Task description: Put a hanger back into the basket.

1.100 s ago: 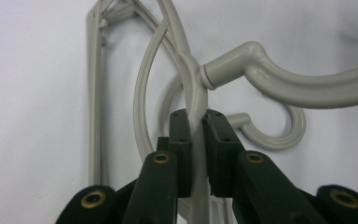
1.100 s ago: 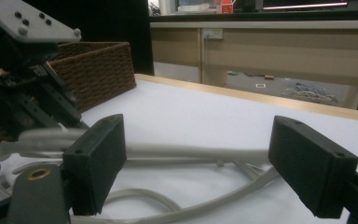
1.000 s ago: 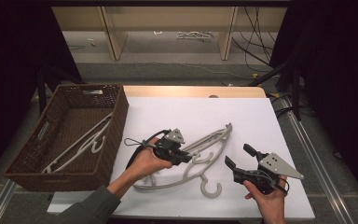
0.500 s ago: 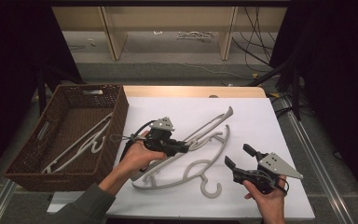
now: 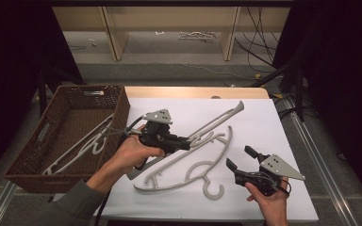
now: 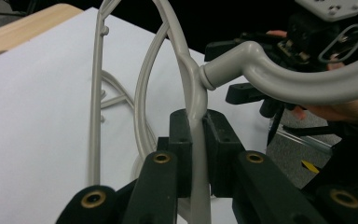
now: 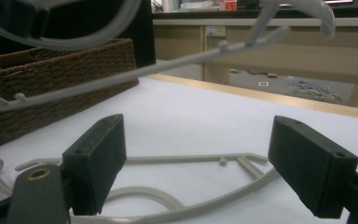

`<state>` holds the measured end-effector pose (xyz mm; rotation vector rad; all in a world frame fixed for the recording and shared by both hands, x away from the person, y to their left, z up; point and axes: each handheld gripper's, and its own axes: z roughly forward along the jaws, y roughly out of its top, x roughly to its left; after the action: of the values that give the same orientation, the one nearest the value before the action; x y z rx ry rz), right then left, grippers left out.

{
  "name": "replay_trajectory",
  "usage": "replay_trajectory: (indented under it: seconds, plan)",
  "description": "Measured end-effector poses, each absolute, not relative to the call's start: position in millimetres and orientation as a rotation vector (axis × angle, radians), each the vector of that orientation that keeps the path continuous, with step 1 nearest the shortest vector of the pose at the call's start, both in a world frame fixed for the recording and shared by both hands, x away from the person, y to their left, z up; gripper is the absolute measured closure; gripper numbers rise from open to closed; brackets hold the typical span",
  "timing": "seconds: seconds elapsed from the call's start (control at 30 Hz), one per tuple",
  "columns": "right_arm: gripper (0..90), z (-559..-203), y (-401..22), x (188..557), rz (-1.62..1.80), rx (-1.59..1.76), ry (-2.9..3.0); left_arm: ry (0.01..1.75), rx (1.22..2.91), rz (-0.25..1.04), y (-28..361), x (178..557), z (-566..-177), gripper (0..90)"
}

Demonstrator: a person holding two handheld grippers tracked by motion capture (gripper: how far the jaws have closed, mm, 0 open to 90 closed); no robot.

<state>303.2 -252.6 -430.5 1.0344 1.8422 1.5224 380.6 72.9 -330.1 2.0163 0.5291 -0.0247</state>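
The high view looks forward and down over the white table (image 5: 264, 127), basket (image 5: 70, 136) at frame left. Each gripper view rides close and low behind its own jaws. All three share the raised hanger (image 5: 217, 125) (image 6: 191, 93) (image 7: 177, 60).

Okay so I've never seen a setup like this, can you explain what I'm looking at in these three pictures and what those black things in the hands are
A person sits at a table with a hand tool in each hand; each tool ends in two black jaws and is called a gripper. The high view looks down from above the person. The other two pictures come from small cameras riding on the grippers, looking along their jaws.

The left gripper is shut on a grey plastic hanger, pinching it beside the neck of the hook and holding it tilted above the table. You see that pinch close up in the left gripper view. The right gripper is open and holds nothing.

A second hanger lies flat on the white table. A brown wicker basket at the left holds more hangers.
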Motion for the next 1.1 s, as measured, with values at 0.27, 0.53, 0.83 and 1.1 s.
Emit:
replay_trajectory:
  seconds: [0.27, 0.53, 0.83, 1.1]
  plan:
    - [20.2, -432, -250, 305, 1.572, 1.026, 1.803, 0.538, 1.978, 0.048, 95, 374, -305, 82.0]
    - [20.1, -432, -251, 304, 1.534, 1.035, 1.838, 0.584, 1.974, 0.166, 136, 374, -283, 82.0]
    - [20.2, -432, -249, 305, 1.54, 1.036, 1.831, 0.645, 1.975, 0.262, 177, 368, -270, 81.9]
    - [20.1, -434, -249, 307, 1.541, 1.032, 1.835, 0.688, 1.981, 0.376, 215, 366, -267, 82.0]
